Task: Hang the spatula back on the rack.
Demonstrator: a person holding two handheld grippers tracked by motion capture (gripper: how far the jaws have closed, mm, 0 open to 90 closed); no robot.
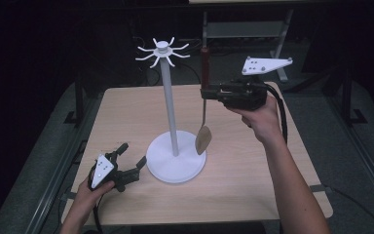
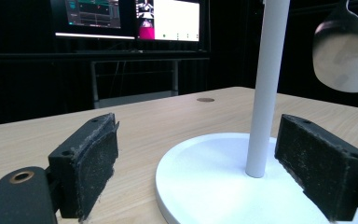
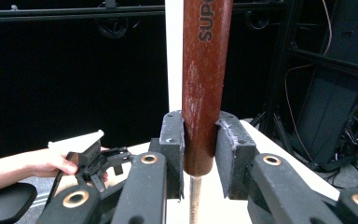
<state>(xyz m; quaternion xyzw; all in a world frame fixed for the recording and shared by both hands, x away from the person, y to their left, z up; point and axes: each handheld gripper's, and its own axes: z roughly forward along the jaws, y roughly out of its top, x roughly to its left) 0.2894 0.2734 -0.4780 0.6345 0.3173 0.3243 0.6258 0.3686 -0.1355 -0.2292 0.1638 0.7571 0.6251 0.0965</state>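
A white utensil stand (image 1: 170, 112) with a round base (image 1: 175, 163) and hooks at its top (image 1: 162, 50) stands mid-table. My right gripper (image 1: 205, 92) is shut on the red-brown handle (image 3: 204, 84) of a spatula, held upright to the right of the pole. The spatula's blade (image 1: 203, 140) hangs just above the base's right edge and appears as a pale blade (image 2: 344, 56) in the left gripper view. My left gripper (image 1: 131, 157) is open beside the base's left rim, with the white pole (image 2: 265, 88) between its pads (image 2: 91, 165).
The wooden table (image 1: 253, 180) has free surface to the right and in front of the stand. A metal frame and cables (image 1: 277, 39) stand behind the table. Monitors (image 2: 130, 18) glow beyond the table's far edge in the left gripper view.
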